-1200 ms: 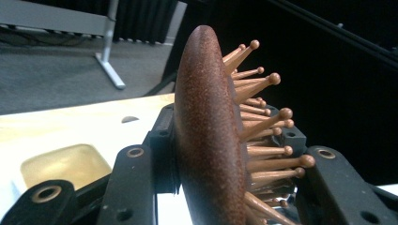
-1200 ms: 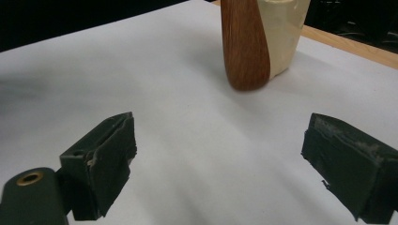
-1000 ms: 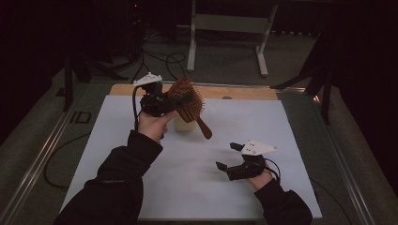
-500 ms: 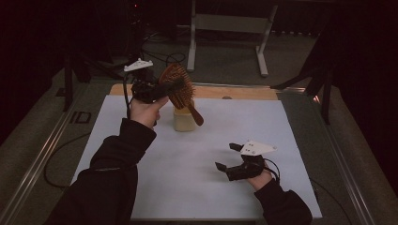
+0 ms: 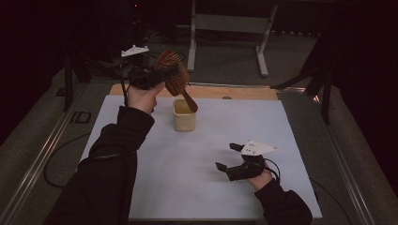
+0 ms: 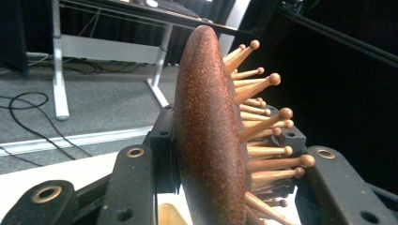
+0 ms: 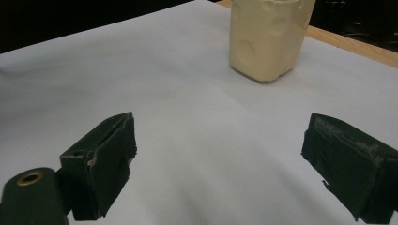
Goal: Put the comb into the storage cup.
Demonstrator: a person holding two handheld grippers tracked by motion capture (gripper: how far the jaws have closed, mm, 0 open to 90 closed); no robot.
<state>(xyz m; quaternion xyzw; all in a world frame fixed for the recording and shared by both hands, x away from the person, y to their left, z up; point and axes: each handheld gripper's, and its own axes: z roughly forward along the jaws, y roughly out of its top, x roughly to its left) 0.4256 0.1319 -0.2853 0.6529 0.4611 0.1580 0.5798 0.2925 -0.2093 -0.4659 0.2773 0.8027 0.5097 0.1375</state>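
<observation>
Raised since earlier, left hand-held gripper [image 5: 157, 77] clamps a reddish-brown hairbrush [image 5: 172, 72], its ball-tipped, seemingly wooden pins splayed.

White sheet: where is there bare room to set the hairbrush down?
Free: the white sheet between the cream cup and the right gripper, and its far right corner. Crowded: around the cup, where the left gripper holds the hairbrush above it, and the near right, where the right gripper rests, jaws open.

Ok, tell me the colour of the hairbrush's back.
Reddish-brown, finely speckled; the hairbrush shows it best in the left gripper view.
</observation>
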